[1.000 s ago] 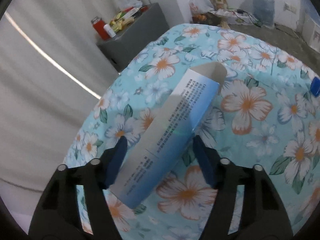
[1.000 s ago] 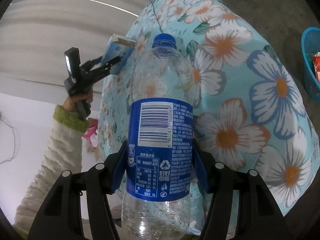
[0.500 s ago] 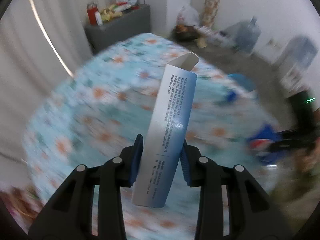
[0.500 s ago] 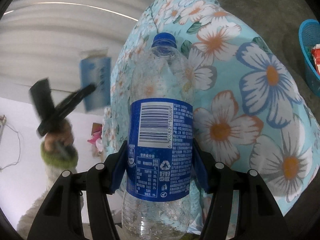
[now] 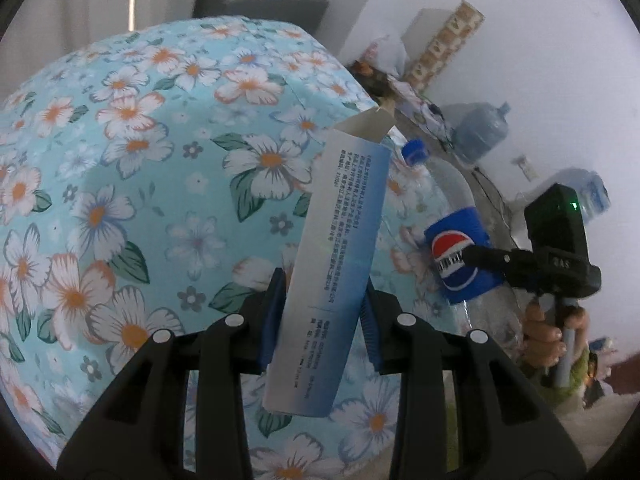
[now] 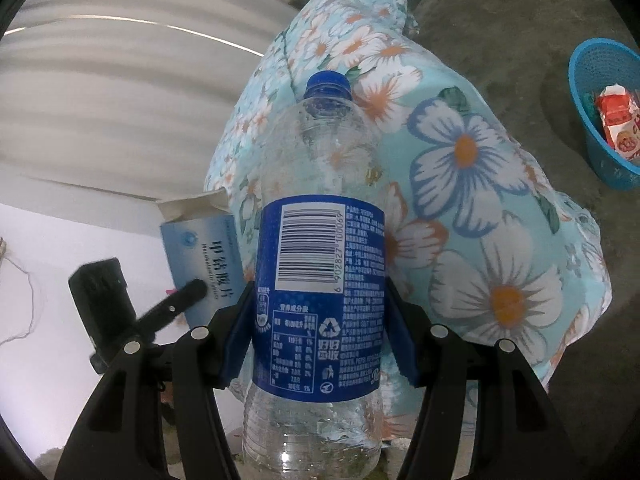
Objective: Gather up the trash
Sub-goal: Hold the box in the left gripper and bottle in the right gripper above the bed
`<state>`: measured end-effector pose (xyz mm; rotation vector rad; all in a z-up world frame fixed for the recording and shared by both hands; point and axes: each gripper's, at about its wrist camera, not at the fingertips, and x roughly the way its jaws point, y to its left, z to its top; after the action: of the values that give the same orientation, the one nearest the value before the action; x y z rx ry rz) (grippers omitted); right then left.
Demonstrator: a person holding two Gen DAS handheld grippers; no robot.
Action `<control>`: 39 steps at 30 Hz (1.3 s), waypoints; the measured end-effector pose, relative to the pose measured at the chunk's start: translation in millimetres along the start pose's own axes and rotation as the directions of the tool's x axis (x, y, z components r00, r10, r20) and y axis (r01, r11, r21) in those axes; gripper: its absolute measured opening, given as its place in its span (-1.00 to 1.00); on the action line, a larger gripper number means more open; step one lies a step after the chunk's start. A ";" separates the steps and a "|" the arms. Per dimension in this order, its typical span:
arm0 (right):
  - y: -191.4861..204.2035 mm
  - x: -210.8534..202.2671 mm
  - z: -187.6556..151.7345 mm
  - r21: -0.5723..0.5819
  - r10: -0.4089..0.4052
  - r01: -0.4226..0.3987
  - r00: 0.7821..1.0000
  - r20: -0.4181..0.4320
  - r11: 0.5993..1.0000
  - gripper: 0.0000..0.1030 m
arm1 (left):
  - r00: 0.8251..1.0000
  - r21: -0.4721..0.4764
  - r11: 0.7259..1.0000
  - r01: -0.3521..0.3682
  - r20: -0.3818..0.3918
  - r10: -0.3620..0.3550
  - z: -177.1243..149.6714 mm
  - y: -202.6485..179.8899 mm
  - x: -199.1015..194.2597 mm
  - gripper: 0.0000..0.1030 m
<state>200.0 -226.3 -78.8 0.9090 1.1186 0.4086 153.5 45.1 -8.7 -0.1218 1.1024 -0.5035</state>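
A long light-blue cardboard box point(image 5: 338, 264) with an open top flap stands between the blue pads of my left gripper point(image 5: 322, 316), which is shut on it above the flowered tablecloth point(image 5: 120, 168). An empty clear plastic bottle point(image 6: 320, 256) with a blue label and blue cap is clamped at the label by my right gripper point(image 6: 320, 332). In the left wrist view, that bottle point(image 5: 456, 256) and the right gripper point(image 5: 520, 260) in a hand appear to the right. In the right wrist view, the box point(image 6: 204, 256) and one left fingertip point(image 6: 188, 292) show beside the bottle, at left.
A blue basket point(image 6: 600, 108) holding a red-and-white wrapper sits on the concrete floor at the far right. A grey cabinet point(image 5: 260, 4) with bottles and packets stands behind the table by the curtain. Large water jugs point(image 5: 480, 132) stand along the white wall.
The left gripper's jaws closed onto the box, then it swung with a roll toward the right gripper; box and bottle are now side by side. The right gripper with the bottle barely moved.
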 end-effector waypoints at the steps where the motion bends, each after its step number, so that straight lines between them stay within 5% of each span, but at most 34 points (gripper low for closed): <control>1: -0.3 0.2 0.1 0.002 0.000 0.000 1.000 0.002 1.000 0.14 | 1.000 0.000 1.000 -0.017 0.012 0.017 -1.0 -2.4 0.6 -0.36; 11: -9.3 -1.2 0.8 0.025 0.036 -0.036 0.999 0.001 0.999 0.14 | 0.994 0.046 0.994 -0.104 0.035 0.102 3.4 -18.6 14.2 -0.37; 39: -20.6 -2.9 4.2 0.063 0.075 -0.075 0.997 -0.001 0.995 0.15 | 0.990 0.065 0.989 -0.136 0.038 0.134 6.9 -21.7 23.9 -0.38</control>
<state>199.5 -242.1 -92.9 1.0079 1.1081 0.4389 160.8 14.2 -17.9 0.0041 1.0515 -0.4153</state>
